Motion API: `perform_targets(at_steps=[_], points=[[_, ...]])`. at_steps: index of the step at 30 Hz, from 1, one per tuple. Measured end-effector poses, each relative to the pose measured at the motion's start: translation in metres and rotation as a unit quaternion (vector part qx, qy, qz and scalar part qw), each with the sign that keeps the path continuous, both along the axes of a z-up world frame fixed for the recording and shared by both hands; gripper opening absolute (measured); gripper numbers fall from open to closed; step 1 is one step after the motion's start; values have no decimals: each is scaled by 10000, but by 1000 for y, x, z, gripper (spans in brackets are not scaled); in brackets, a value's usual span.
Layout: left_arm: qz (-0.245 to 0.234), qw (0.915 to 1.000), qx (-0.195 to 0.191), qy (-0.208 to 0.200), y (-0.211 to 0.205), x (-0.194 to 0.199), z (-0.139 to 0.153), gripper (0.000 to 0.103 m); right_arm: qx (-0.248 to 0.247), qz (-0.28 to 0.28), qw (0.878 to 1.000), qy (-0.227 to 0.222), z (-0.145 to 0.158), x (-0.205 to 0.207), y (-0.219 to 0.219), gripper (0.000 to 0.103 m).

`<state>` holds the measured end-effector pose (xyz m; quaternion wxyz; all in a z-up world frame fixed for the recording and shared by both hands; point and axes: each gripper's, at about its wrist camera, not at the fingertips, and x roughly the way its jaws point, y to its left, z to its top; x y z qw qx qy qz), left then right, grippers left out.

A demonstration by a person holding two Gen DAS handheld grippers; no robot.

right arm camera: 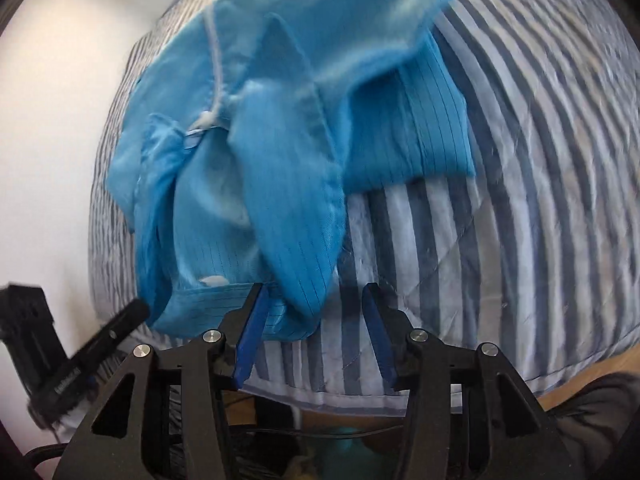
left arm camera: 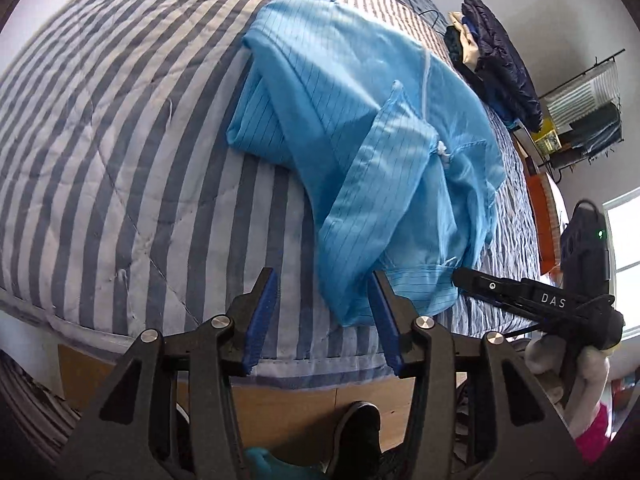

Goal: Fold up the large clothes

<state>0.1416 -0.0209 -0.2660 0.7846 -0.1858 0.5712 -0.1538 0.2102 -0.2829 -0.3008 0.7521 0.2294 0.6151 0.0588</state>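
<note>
- While the blue garment (left arm camera: 360, 128) lies in a loose, part-folded heap on the striped quilt (left arm camera: 120, 140), close to the near edge of the bed, its layers sit unevenly: one flap is doubled over the middle and a narrow sleeve-like piece (right arm camera: 296, 216) trails toward the edge.
- Left gripper (left arm camera: 324, 320): jaws parted, nothing pressed between the blue pads; its right finger stands at the cloth's near hem, whether touching it I cannot tell.
- Right gripper (right arm camera: 312, 332): jaws likewise apart and empty, with the tip of the trailing piece hanging just ahead of the gap, not pinched.
- Judged risk: with both grippers released, the piled layers may slump or spring back, since the fabric looks thin and slippery.
- Judged risk: a closing pinch could catch only the top layer, or the quilt beneath as well, and drag the bedding along with the fold.
- Judged risk: the trailing piece lies near the bed's edge and could slide off it if nudged.
- Farther out, a stack of dark clothes (left arm camera: 496, 60) sits at the far side of the bed, well apart from the garment.
</note>
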Motion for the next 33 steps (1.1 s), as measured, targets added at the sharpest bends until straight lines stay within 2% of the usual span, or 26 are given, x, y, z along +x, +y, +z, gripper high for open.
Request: perform_targets(at_steps=[1,2,3,4,5,6,10,12,15,19,22,23,24,25,26,27,31,33], points=[[35,10000,-19,55,0,1,-4,48,81,-67,9999,2,-1,-2,-3,47],[42,9999,-56,124,0,2,-9,48,93,-103,9999,-21,-1,-5,-6,38],[42,9998,-104,148,-1,3,-12,42,118,-86,9999,-35,1,-6,-7,27],[29,9998,-150,126,-3,4,-13,32,241,-2,9997,-24,3,-6,-7,6],[-31,9998,-148,101,-6,5,-13,4,287,60,9996,-5,6,-6,-8,5],[-49,9999,-142,76,-7,6,-13,3,206,113,9997,-70,14,-6,-7,4],[106,9984,-127,-548,-5,1,12,2,-368,533,9960,-620,54,-16,-8,1],[119,9963,1,-848,-4,-4,22,2,-680,721,9914,-851,70,-22,-7,1],[-91,9938,351,-1047,-12,-8,20,2,-1099,1046,9837,-962,70,-30,0,1],[-309,9908,785,-1059,-24,-7,2,1,-1709,1359,9722,-850,47,-28,15,1],[-492,9875,985,-1126,-30,-12,-2,2,-1656,1469,9725,-720,43,-32,16,1],[-512,9867,980,-1190,-28,-14,3,2,-1407,1636,9746,-596,47,-33,16,1],[-508,9869,939,-1207,-27,-15,5,2,-1349,1674,9742,-685,55,-35,14,1],[-474,9886,812,-1175,-22,-17,11,5,-1302,1650,9749,-736,61,-36,11,1],[-407,9899,750,-1135,-17,-19,16,15,-1254,1611,9759,-770,66,-37,6,1],[-364,9899,712,-1167,-14,-20,20,20,-1182,1552,9775,-804,70,-36,1,1],[-401,9853,709,-1505,-8,-33,48,20,-1061,1428,9812,-746,67,-31,-4,2],[-496,9839,550,-1628,-13,-34,59,20,-943,1365,9840,-652,55,-28,-6,2]])
